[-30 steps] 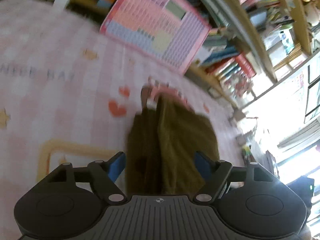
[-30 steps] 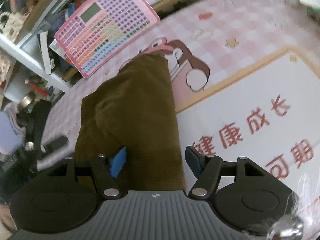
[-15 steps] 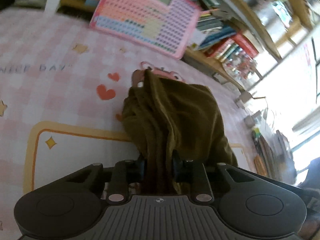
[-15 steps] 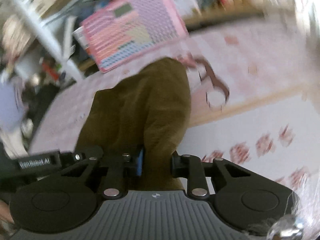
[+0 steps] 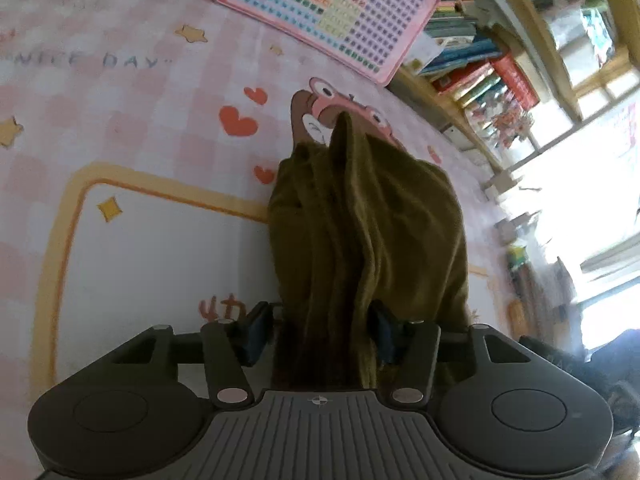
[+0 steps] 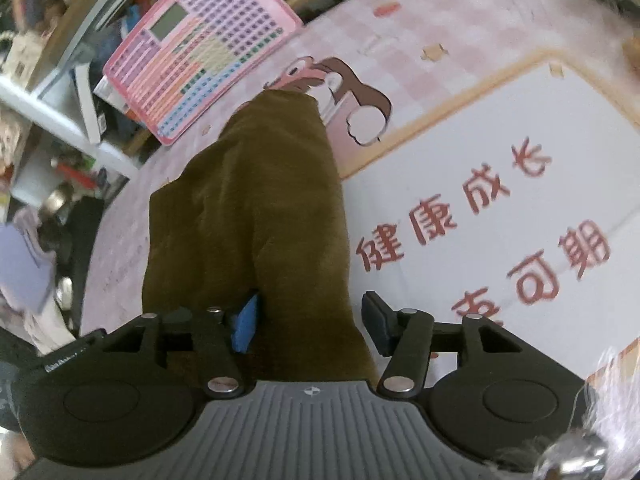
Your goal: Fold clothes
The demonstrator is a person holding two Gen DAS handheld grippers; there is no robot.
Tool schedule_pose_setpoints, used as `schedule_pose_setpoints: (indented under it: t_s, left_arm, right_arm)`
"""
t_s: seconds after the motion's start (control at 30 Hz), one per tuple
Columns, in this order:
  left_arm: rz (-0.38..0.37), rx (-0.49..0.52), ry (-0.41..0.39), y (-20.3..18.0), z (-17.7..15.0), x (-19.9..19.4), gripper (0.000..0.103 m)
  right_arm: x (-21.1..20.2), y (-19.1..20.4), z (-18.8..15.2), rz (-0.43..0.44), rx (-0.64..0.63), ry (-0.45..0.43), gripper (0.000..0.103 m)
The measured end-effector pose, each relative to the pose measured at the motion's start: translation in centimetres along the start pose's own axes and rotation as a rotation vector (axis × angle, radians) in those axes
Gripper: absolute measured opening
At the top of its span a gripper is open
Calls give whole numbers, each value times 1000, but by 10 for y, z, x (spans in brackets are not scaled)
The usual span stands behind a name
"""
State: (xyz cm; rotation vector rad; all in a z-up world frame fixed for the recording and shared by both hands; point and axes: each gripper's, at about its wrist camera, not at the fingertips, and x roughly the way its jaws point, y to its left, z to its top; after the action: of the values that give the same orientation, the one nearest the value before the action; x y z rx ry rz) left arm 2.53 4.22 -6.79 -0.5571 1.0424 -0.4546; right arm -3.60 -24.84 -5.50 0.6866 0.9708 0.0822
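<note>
1. Left gripper (image 5: 320, 330): jaws about half open and have just been opening. The bunched edge of the brown garment (image 5: 360, 232) sits between the pads, apparently loose rather than pinched, though I can't rule out contact on the right pad.
2. Right gripper (image 6: 310, 322): also half open, just been opening. Cloth lies against the blue left pad; the right pad is clear of it, over the mat (image 6: 500, 152).
3. The garment runs from both jaws straight away toward the far side. Its long axis is near-to-far, and its far tip lies on the cartoon print near the pink chart board (image 5: 332, 12).
4. Both hands are at the same near end, neither visibly closer. Judgement: the next fold turns on that axis, so re-grip the near edge and carry it toward the far tip.
5. The left-side folds stand ridged, not flat.
</note>
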Motion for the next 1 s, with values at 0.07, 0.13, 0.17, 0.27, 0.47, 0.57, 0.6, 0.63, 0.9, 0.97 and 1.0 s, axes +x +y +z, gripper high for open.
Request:
schedule_pose_setpoints:
  t_s: [0.07,0.13,0.17,0.27,0.47,0.57,0.6,0.63,0.9,0.97,1.0]
  left_arm:
    - [-14,-7,-6,0,1,2,52]
    - [-15,-6,-6,-1,1,5,45]
    - [-10,-1,-5,-3,1,5,43]
    - [-8,11,-13,-7,-1,2,31]
    - [-21,90,-67,-26,-8,-18,24]
    - [-40,111,-92,-33,-10,-28,25]
    - [-43,121,-97,-35,-12,-30,25]
    - [-44,130,-100,-38,-13,-32,25]
    - [-29,177,-119,-54,-24,-38,25]
    - [-23,174,-127,-58,-26,-38,25]
    - [-19,172,-131,-60,-28,-38,25]
  right_arm:
    - [3,2,0,12,-14,-4,53]
    - [7,6,1,17,-36,2,46]
    - [8,7,0,22,-41,7,41]
    - [8,15,-2,20,-94,-2,30]
    - [-13,36,-11,2,-229,-75,24]
    - [-27,40,-14,8,-257,-115,24]
    - [-31,41,-16,8,-262,-124,24]
    - [-35,41,-17,8,-266,-133,24]
    - [-50,37,-24,13,-273,-155,24]
    - [-52,35,-23,19,-284,-156,24]
    - [-53,34,-22,22,-291,-156,24]
